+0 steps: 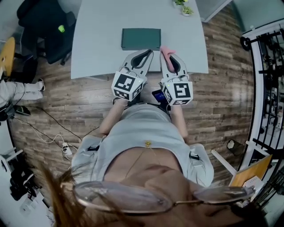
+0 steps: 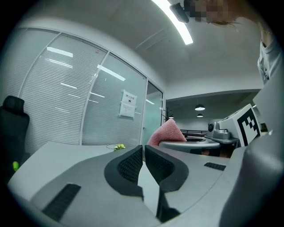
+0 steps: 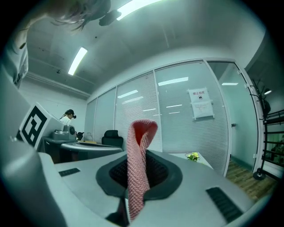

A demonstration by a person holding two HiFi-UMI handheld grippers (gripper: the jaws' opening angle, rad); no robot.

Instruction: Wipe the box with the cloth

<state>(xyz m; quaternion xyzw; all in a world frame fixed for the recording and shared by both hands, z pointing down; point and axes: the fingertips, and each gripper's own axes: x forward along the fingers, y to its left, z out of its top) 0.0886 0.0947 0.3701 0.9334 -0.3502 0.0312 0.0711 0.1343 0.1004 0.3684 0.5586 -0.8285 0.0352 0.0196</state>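
A dark green flat box point(image 1: 141, 38) lies on the grey table point(image 1: 102, 26), near its front edge. My left gripper point(image 1: 145, 54) hovers just in front of the box, jaws shut with nothing between them point(image 2: 143, 164). My right gripper point(image 1: 171, 60) sits beside it to the right, shut on a pink cloth point(image 1: 166, 52). In the right gripper view the cloth point(image 3: 138, 164) stands folded between the jaws, sticking up past them. The left gripper view shows the same cloth point(image 2: 167, 132) as a pink peak to the right. The box is hidden in both gripper views.
A small green plant point(image 1: 183, 8) stands at the table's far right end. A black office chair point(image 1: 44, 26) is left of the table. Cables and a power strip point(image 1: 66, 150) lie on the wood floor at left. A black rack point(image 1: 270, 75) stands at right.
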